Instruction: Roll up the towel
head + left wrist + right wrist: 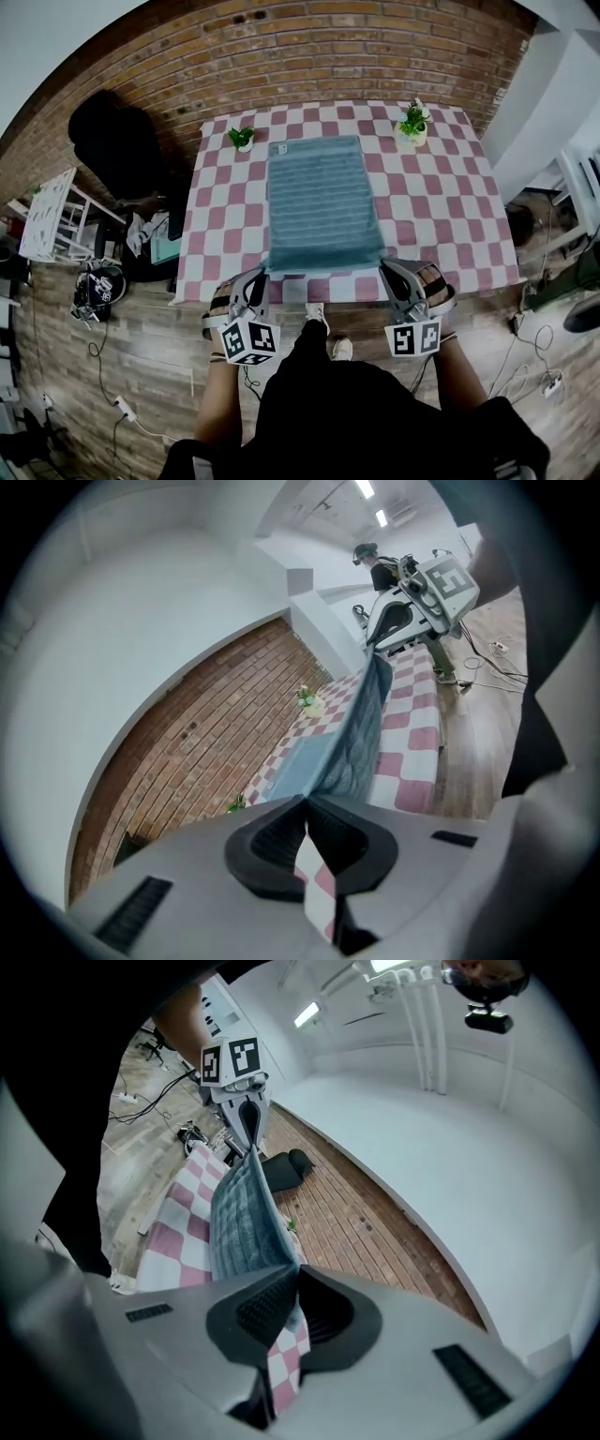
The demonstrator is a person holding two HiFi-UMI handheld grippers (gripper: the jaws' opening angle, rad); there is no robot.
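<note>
Both claws are pinched fully shut on the towel [323, 202], the left gripper [307, 802] on its near left corner and the right gripper [293, 1272] on its near right. The gripper views show ribbed black pads meeting on the cloth, with its near edge stretched between them and seemingly lifted. Head view alone gives the whole shape: a blue-grey, ridged rectangle lying on a pink-and-white checked tablecloth [441, 187] before a brick wall [309, 47].
</note>
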